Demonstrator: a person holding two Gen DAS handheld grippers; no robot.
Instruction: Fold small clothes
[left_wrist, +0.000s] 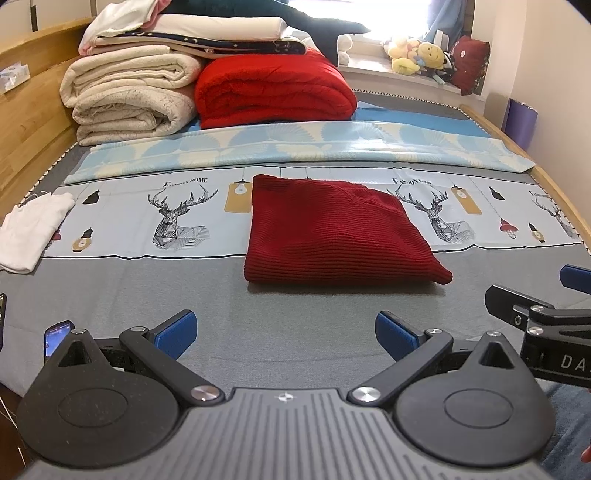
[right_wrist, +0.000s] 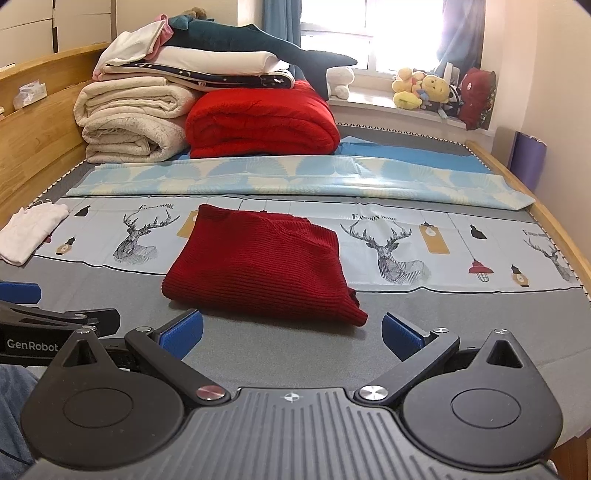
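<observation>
The red knit (left_wrist: 332, 232) lies folded on the bed (left_wrist: 295, 317), ahead of both grippers and touched by neither. The left gripper (left_wrist: 284, 332) and right gripper (right_wrist: 291, 334) are held low over the grey cover, each with fingers spread wide and nothing between them. The fold looks done; if it is tidied, the loose near corner should be pinched and tucked flat. A white garment (left_wrist: 31, 230) waits far left. No containers are seen.

Before you, the folded sweater (left_wrist: 332, 232) lies mid-bed on the printed sheet (left_wrist: 147, 206), ahead of both grippers. A small garment (left_wrist: 33, 229) sits far left; stacked blankets (left_wrist: 133, 99) rise behind, toys (left_wrist: 417, 55) on the windowsill beyond.
</observation>
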